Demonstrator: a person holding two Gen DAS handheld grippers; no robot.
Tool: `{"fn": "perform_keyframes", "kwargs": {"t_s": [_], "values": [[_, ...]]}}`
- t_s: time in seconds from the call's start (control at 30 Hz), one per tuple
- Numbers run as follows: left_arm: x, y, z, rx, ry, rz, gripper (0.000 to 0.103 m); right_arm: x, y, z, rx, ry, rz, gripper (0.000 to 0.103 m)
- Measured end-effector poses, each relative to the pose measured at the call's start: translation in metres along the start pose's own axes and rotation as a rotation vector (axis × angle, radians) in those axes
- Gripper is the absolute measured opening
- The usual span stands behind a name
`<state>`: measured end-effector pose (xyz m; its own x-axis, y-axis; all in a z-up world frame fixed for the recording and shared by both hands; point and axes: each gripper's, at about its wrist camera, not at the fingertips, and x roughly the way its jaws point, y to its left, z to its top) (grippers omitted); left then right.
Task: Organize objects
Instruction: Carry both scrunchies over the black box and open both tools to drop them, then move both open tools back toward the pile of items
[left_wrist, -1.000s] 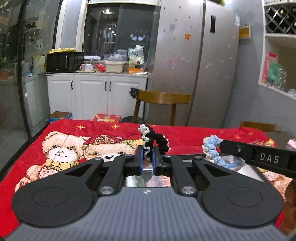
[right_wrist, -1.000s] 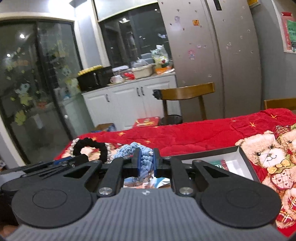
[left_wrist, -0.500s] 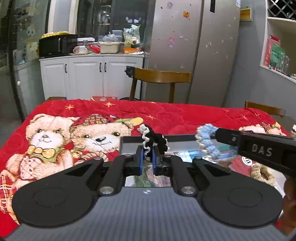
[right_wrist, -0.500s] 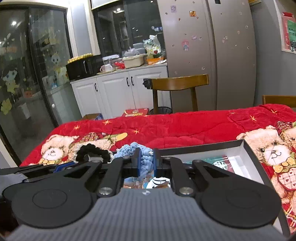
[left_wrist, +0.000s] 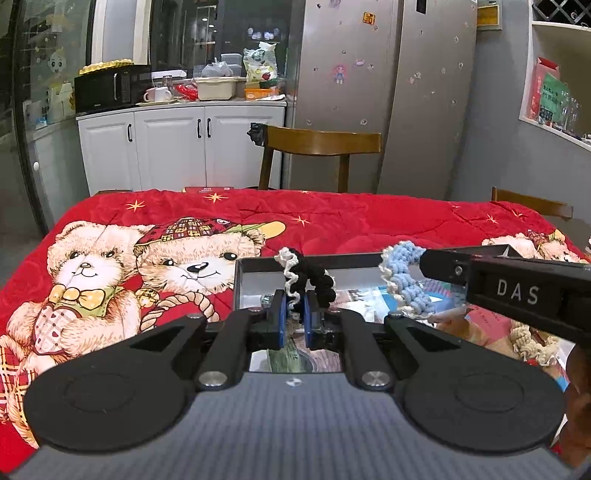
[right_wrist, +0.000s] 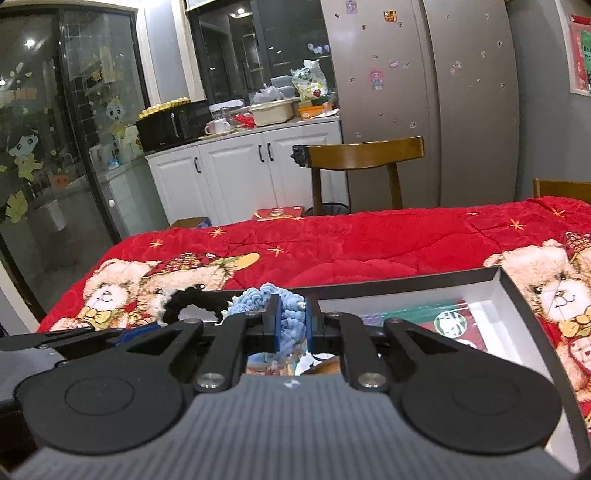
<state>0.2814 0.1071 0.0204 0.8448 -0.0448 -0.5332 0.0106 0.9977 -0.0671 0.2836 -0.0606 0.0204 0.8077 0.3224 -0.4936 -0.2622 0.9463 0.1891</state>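
Both grippers pitched downward over the open box (left_wrist: 255, 264) on the red bear blanket (left_wrist: 110, 266). Left gripper (left_wrist: 294, 318) clamped on black-and-white scrunchie (left_wrist: 306, 275); right gripper (right_wrist: 293, 325) clamped on blue scrunchie (right_wrist: 290, 317). Both have dropped since a second ago, so the box interior shows more, grips unchanged

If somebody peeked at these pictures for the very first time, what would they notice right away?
Probably the bright red blanket with teddy bears that covers the whole table. Next, the two fluffy hair scrunchies held up over the open box: the left gripper pinches a black and white scrunchie, and the right gripper pinches a blue scrunchie. Behind the table stands a big silver fridge dotted with little stickers.
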Motion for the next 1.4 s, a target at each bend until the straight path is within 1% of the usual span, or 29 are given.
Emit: {"fn": "perform_keyframes", "kwargs": {"t_s": [0.23,0.4,0.53,0.6,0.63,0.67,0.73,0.8,0.9,0.97,1.0,1.07,1.1,1.13,1.17,1.2,1.27,1.33,1.4], "values": [[0.001,0.0,0.0,-0.001,0.006,0.003,0.012,-0.001,0.0,0.0,0.006,-0.006,0.032,0.015],[0.001,0.0,0.0,0.001,0.01,0.01,0.012,-0.001,-0.003,0.0,0.017,0.002,0.038,0.016],[0.001,-0.002,-0.001,0.011,0.013,0.013,0.012,-0.001,-0.006,0.001,0.034,0.006,0.054,0.022],[0.0,-0.001,0.0,0.007,0.017,0.017,0.013,-0.001,-0.007,0.001,0.038,0.004,0.056,0.022],[0.001,-0.001,0.0,0.006,0.02,0.019,0.013,-0.001,-0.007,0.001,0.04,0.0,0.06,0.025],[0.001,-0.001,0.0,0.006,0.022,0.021,0.013,-0.002,-0.007,0.001,0.04,-0.005,0.067,0.037],[0.0,-0.001,0.001,0.008,0.02,0.025,0.013,-0.004,-0.008,0.002,0.04,-0.01,0.073,0.047],[-0.002,-0.001,0.002,0.009,0.018,0.027,0.013,-0.006,-0.007,0.003,0.04,-0.024,0.084,0.049],[-0.008,0.002,0.007,-0.004,0.012,0.018,0.013,-0.013,-0.008,0.006,0.049,-0.047,0.096,0.058],[-0.015,0.003,0.013,-0.008,0.007,0.011,0.013,-0.021,-0.01,0.011,0.064,-0.064,0.109,0.066],[-0.019,0.003,0.015,-0.006,0.006,0.009,0.014,-0.027,-0.012,0.014,0.071,-0.076,0.12,0.067],[-0.03,0.004,0.021,-0.006,-0.003,0.004,0.025,-0.045,-0.017,0.022,0.09,-0.115,0.142,0.073],[-0.037,0.004,0.024,-0.011,-0.016,-0.002,0.039,-0.054,-0.02,0.025,0.097,-0.132,0.146,0.075],[-0.046,0.004,0.026,-0.017,-0.034,-0.015,0.056,-0.065,-0.023,0.028,0.104,-0.155,0.147,0.08],[-0.054,0.003,0.028,-0.022,-0.053,-0.033,0.062,-0.078,-0.027,0.032,0.107,-0.178,0.145,0.084],[-0.063,0.001,0.029,-0.022,-0.073,-0.054,0.068,-0.095,-0.032,0.036,0.104,-0.209,0.139,0.084],[-0.082,-0.006,0.032,0.006,-0.106,-0.101,0.069,-0.125,-0.041,0.039,0.088,-0.263,0.113,0.088],[-0.099,-0.014,0.034,0.037,-0.121,-0.134,0.07,-0.153,-0.05,0.042,0.081,-0.308,0.087,0.091],[-0.119,-0.021,0.034,0.049,-0.139,-0.183,0.07,-0.182,-0.06,0.041,0.084,-0.352,0.066,0.094]]}}
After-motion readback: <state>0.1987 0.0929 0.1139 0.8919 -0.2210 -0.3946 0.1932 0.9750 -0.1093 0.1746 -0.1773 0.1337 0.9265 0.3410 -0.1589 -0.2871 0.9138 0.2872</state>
